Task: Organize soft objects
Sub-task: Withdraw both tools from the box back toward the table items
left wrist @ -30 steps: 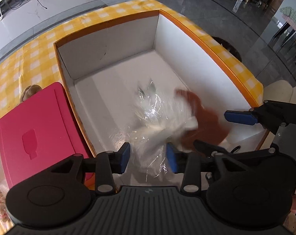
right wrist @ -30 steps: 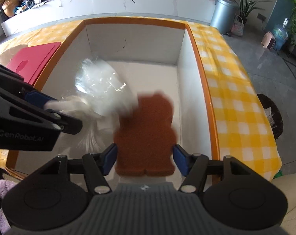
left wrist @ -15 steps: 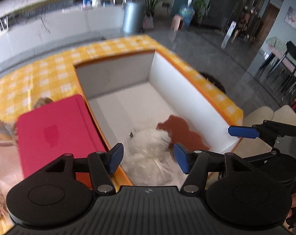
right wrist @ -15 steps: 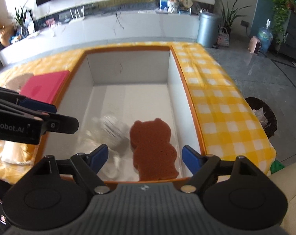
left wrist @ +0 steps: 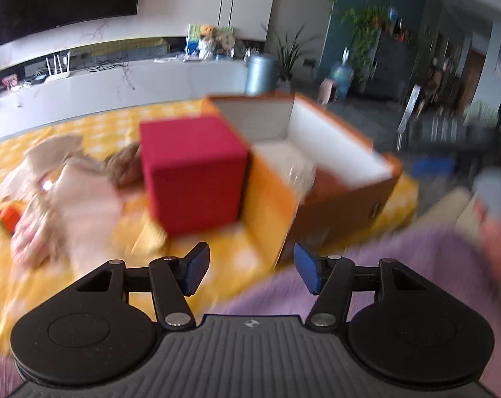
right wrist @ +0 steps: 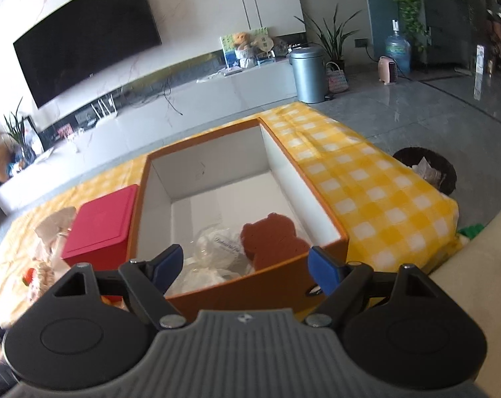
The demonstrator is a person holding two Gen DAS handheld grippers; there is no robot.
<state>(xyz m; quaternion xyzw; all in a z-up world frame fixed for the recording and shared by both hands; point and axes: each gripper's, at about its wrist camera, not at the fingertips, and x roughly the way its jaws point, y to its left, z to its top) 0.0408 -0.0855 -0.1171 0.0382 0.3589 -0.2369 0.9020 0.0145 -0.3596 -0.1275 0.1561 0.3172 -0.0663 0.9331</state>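
Soft toys (left wrist: 61,195) wait on the desk (right wrist: 376,195) beside the orange box (right wrist: 326,212); left tool (left wrist: 248,273) and right tool (right wrist: 245,268) both gape empty, next pickup likely

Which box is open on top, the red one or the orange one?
The orange box is open: you can see its white inside, with the brown bear and a clear bag in it. The red box beside it is closed.

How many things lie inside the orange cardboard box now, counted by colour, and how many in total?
Counted inside the orange cardboard box with white walls, from the right wrist view:
Brown: 1, the flat brown bear-shaped sponge
White or clear: 1, the white soft item in a clear plastic bag
Total: 2

The near wall hides the front strip of the floor.
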